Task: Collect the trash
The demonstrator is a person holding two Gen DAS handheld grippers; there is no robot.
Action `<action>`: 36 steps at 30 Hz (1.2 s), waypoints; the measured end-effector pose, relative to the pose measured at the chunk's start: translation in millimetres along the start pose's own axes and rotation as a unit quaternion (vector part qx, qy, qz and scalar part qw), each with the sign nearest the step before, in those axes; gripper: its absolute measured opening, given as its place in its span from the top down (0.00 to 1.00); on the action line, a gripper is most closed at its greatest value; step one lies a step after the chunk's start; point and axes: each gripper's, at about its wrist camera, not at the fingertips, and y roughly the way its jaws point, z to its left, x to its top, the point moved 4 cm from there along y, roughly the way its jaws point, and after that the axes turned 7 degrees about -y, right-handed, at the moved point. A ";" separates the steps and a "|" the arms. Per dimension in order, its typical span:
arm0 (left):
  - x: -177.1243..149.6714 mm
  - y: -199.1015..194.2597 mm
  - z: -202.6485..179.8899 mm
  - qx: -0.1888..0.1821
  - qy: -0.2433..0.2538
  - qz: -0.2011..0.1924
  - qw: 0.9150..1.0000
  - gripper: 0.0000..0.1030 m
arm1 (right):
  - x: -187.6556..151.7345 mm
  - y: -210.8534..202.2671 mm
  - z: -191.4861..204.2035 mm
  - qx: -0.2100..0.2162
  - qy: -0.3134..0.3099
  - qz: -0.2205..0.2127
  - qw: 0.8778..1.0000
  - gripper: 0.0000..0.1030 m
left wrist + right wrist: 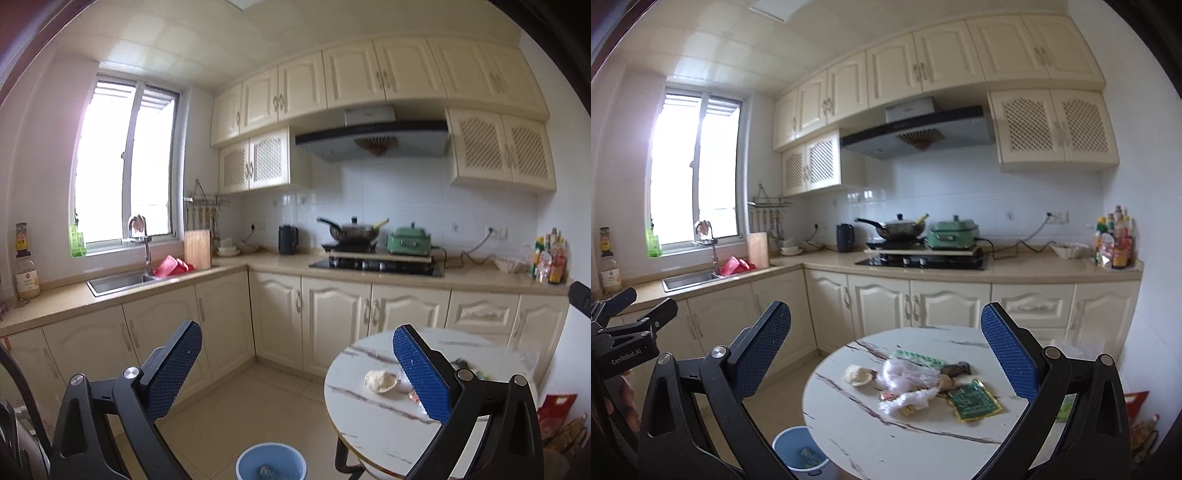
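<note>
My left claw [297, 373] hangs wide open with nothing between its blue pads, held above the floor to the left of the round marble worktop [373, 410]. Its right finger [421, 373] overlaps the worktop's surface in the view, and just beside that pad lies a pale crumpled scrap [380, 381]. Below the claw, on the tiled floor, stands the blue bin [271, 461], close against the worktop's left edge, with some litter already in its bottom.

My right claw [886, 350] is likewise spread open and empty, raised over the near side of the same worktop [857, 424]. Between its pads I see the trash gathered in a loose heap near the worktop's middle: the pale crumpled scrap [857, 375] at the left, a pinkish clear plastic bag [905, 373] next to it, a white crumpled wrapper [908, 399] nearer to me, a green foil packet [973, 400] at the right, a dark wrapper [956, 369] behind that, and a green-and-white blister strip [918, 357] at the back. The pieces touch or overlap one another. The blue bin [799, 452] shows at the lower left, partly tucked under the worktop's rim, a green scrap inside it. At the left edge of this view is the black body of my other claw.

Beyond the worktop run cream cabinets, a kitchen counter [1027, 271] carrying a hob with a wok [899, 229], a green cooker [955, 232] and a dark kettle [845, 237], and a sink [690, 278] under the window.
</note>
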 end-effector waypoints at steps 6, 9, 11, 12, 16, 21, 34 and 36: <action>-6.4 89.2 -36.5 -0.020 0.019 0.088 0.996 0.01 | -59.2 57.8 -43.0 -0.030 0.032 0.079 0.996 0.00; -18.0 133.9 -56.7 -0.042 0.024 0.136 0.989 0.01 | -93.7 89.7 -66.9 -0.042 0.043 0.124 0.990 0.00; -27.5 167.4 -71.2 -0.059 0.023 0.172 0.983 0.01 | -117.5 112.7 -84.3 -0.052 0.049 0.157 0.985 0.00; -30.2 182.5 -76.9 -0.060 0.023 0.187 0.980 0.01 | -125.5 120.3 -90.0 -0.055 0.050 0.168 0.983 0.00; -44.4 248.5 -109.2 -0.079 0.024 0.254 0.964 0.01 | -165.1 159.2 -116.4 -0.062 0.053 0.227 0.970 0.00; -54.6 326.5 -142.1 -0.072 0.035 0.302 0.950 0.01 | -201.7 193.5 -143.3 -0.064 0.057 0.273 0.958 0.00; -102.9 461.0 -188.8 -0.046 0.062 0.365 0.928 0.02 | -236.9 244.5 -159.8 -0.039 0.055 0.320 0.945 0.00; -105.6 472.6 -192.8 -0.058 0.055 0.373 0.925 0.01 | -241.6 248.9 -159.2 -0.036 0.053 0.327 0.943 0.00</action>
